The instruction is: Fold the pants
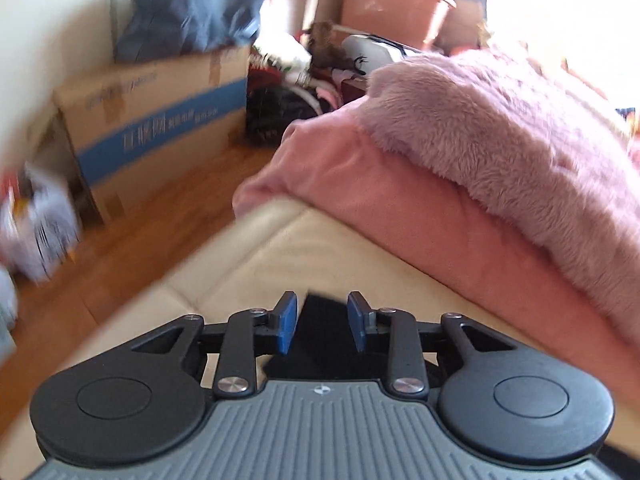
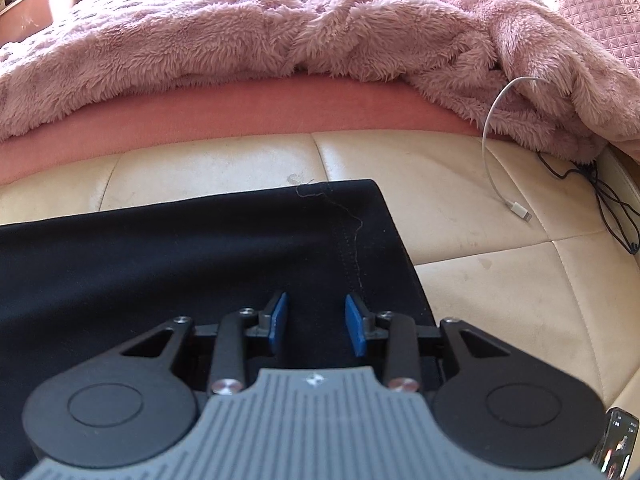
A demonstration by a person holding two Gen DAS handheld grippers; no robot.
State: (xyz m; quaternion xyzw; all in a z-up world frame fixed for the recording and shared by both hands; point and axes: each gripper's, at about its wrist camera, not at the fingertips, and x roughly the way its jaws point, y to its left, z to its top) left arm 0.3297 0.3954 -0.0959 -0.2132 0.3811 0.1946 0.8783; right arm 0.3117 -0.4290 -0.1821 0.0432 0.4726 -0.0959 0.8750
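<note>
Worked at a cream cushioned surface [image 2: 500, 280] stitched into broad panels, faintly stained in places. Found a pink sheet [image 2: 280, 108] running along its far edge, with a fluffy pink blanket [image 2: 240, 40] heaped on top and spilling over at the right, and a quilted pink cover [image 2: 600, 12] behind that. Noted a white cable [image 2: 490, 152] looping out from under the blanket onto the cream panels, a thin black cord [image 2: 612, 200] just beside it near the right edge, and a lit phone [image 2: 618, 440] at the lower right corner. From the left wrist, blurred, made out a wooden floor [image 1: 140, 216] beyond the surface's edge, a cardboard box [image 1: 160, 120] with a blue band against the wall, dark blue clothes [image 1: 192, 12] piled on it, and more clutter further back in strong sunlight.

Found the black pants [image 2: 180, 260] spread flat on the cream surface, smooth, a stitched seam and a loose thread near the far right corner. Held the right gripper [image 2: 316, 316] over the near right part of the pants, blue pads spread apart, cloth lying beneath the gap and nothing pinched. Held the left gripper [image 1: 322, 312] at the other end, pads likewise spread, with a dark corner of the pants showing between and below them, apparently not squeezed
</note>
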